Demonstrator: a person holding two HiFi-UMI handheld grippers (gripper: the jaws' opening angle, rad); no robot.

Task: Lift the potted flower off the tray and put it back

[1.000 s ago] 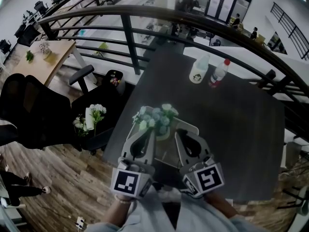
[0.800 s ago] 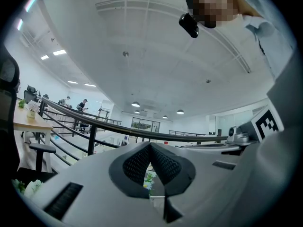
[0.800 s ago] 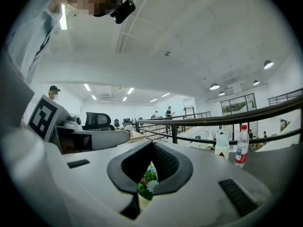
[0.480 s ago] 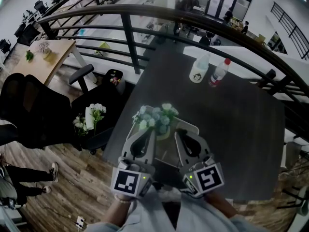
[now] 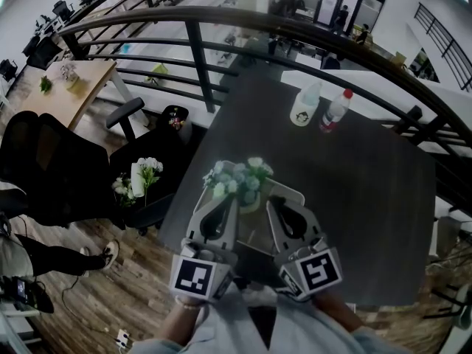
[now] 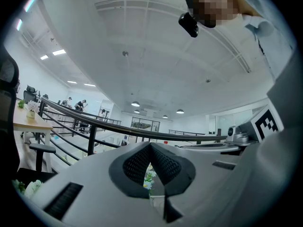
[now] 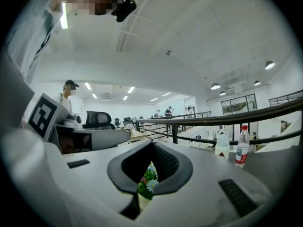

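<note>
The potted flower (image 5: 240,178), pale blooms over green leaves, stands on a light tray (image 5: 296,192) near the front left of the dark table (image 5: 354,190). Both grippers rest low, just on the near side of the pot, pointing at it. My left gripper (image 5: 231,200) is shut and empty, its tip by the flowers' left side. At the right side, my right gripper (image 5: 271,200) is shut and empty too. In the left gripper view the closed pads (image 6: 163,162) meet, and the flowers (image 6: 148,180) show through the gap below. The right gripper view shows the flowers (image 7: 149,178) behind its closed pads (image 7: 165,161).
A white jug (image 5: 304,106) and a clear bottle with a red cap (image 5: 334,112) stand at the table's far edge. A dark railing (image 5: 199,57) runs behind it. Left of the table stand black office chairs (image 5: 44,168), one bearing more flowers (image 5: 141,177).
Neither gripper nor the flower has moved. Only a person's legs on the floor at the lower left have shifted to the right.
</note>
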